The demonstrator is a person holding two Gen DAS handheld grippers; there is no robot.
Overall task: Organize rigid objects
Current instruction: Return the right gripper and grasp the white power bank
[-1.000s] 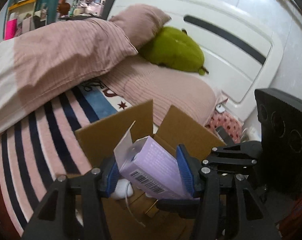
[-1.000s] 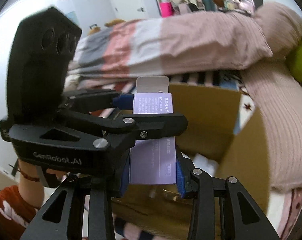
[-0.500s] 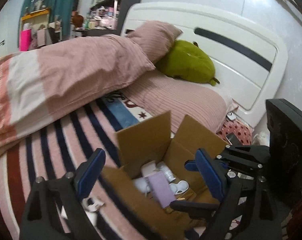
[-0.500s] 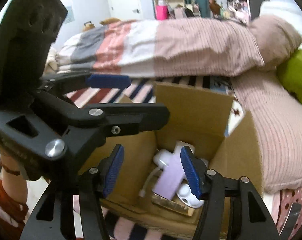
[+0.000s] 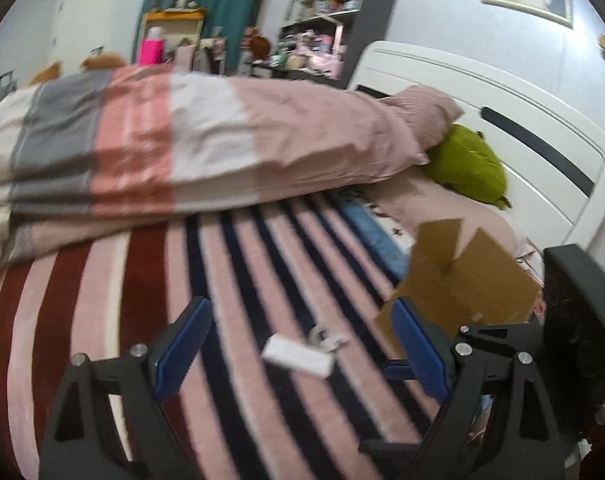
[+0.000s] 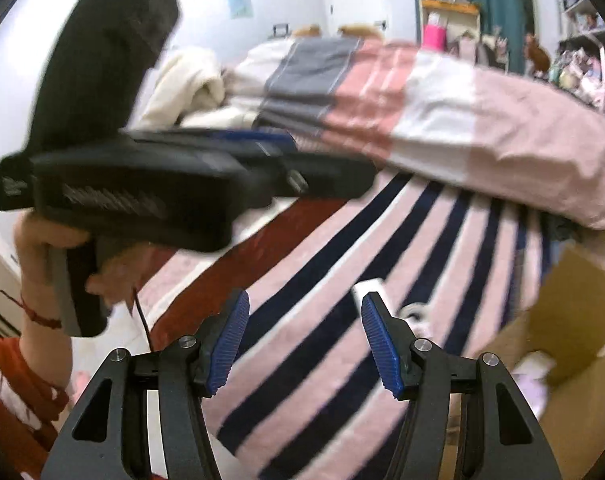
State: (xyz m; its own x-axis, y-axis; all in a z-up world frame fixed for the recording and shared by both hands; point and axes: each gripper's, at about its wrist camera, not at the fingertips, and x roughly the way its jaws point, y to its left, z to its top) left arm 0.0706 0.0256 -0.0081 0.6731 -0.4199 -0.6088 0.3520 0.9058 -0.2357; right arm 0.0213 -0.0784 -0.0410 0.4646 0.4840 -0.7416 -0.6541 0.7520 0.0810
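Observation:
A small white box [image 5: 296, 356] lies on the striped bedspread, with a small white ring-shaped item [image 5: 325, 336] just beyond it. My left gripper [image 5: 298, 348] is open and empty, hovering around the white box. The open cardboard box [image 5: 458, 284] stands to the right on the bed. In the right wrist view my right gripper [image 6: 304, 344] is open and empty; the white box [image 6: 368, 286] peeks above its right finger and the cardboard box [image 6: 562, 320] is at the right edge. The left gripper's body [image 6: 142, 184] crosses that view.
A folded striped duvet [image 5: 182, 152] lies across the far side of the bed. A pink pillow [image 5: 422, 108] and green plush [image 5: 470, 168] rest against the white headboard [image 5: 502, 112]. The right gripper's body [image 5: 578, 312] is at the right edge.
The purple box was let go into the cardboard box. Both grippers opened and swung left, away from the cardboard box, over the striped bedspread toward the white box.

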